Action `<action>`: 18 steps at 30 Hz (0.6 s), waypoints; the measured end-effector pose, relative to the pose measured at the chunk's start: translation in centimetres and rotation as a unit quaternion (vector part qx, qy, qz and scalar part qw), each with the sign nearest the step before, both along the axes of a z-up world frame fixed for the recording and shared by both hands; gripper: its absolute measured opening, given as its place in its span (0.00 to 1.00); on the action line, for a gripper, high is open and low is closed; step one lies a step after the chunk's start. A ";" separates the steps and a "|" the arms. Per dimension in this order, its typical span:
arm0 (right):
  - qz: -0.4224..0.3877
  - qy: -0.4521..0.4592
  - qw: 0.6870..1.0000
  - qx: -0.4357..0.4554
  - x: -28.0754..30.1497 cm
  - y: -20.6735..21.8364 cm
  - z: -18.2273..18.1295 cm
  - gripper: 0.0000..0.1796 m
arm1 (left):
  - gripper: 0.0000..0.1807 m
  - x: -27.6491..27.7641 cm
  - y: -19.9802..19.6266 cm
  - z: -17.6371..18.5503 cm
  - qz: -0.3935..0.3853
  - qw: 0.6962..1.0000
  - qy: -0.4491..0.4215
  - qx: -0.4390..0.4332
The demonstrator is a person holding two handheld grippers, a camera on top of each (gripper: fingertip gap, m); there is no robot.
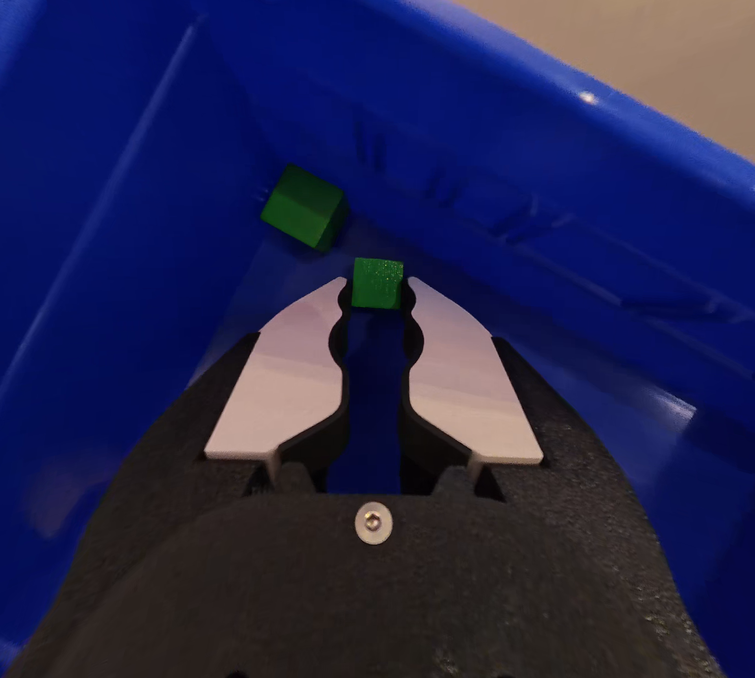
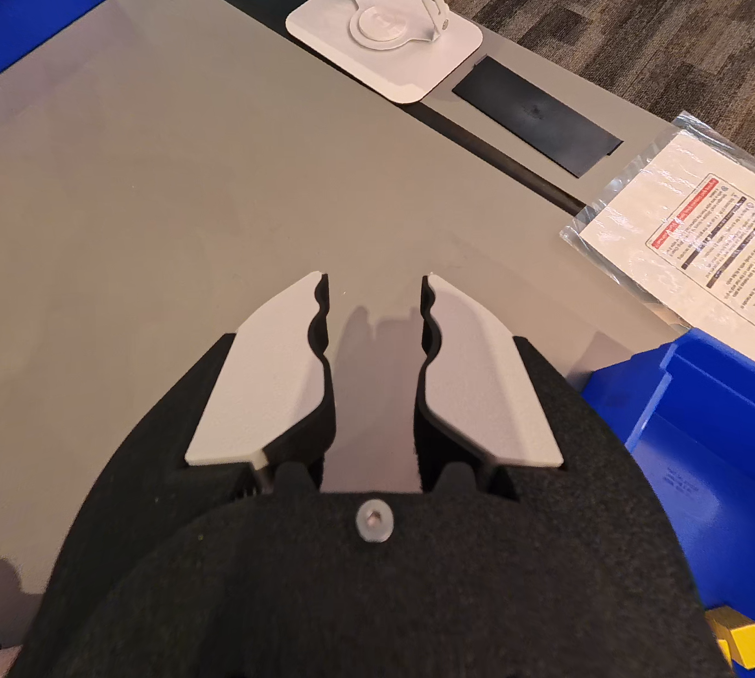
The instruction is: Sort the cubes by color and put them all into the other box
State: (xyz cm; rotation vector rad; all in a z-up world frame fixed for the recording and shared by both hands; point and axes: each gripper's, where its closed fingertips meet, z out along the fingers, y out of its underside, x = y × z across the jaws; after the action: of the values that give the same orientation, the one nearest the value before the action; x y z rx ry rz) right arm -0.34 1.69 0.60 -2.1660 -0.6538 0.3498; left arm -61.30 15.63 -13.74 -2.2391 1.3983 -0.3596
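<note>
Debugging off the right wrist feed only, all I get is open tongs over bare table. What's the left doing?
Observer: The left tongs are shut on a green cube, pinched at the very tips.
Operator: Where is it, over the table?
Observer: No, inside a blue bin, tips pointing toward an inner corner.
Operator: Anything already in that bin?
Observer: One more green cube lies tilted in that corner, just beyond the held one and apart from it.
Operator: Other colors in there?
Observer: None in the part of the bin the left view shows; the tongs hide the near floor.
</note>
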 end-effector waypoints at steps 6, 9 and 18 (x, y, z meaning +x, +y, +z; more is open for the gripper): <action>0.009 0.016 1.000 0.023 -0.3 -0.3 1.4 0.23 | 0.13 -1.2 0.5 7.3 0.072 0.980 -0.010 0.183; 0.016 0.029 0.999 0.038 -1.5 -0.1 2.4 0.23 | 0.12 -0.1 -1.2 15.0 0.098 0.948 -0.032 0.300; 0.142 0.274 0.950 0.052 -15.4 -0.7 9.2 0.21 | 0.12 21.6 -13.3 24.9 -0.079 0.873 -0.122 0.465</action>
State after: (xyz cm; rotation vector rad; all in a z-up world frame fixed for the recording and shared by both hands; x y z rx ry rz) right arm -15.78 1.00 9.79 -1.7540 -0.6402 1.0063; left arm -39.67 2.36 11.21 -1.2481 1.2372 0.0102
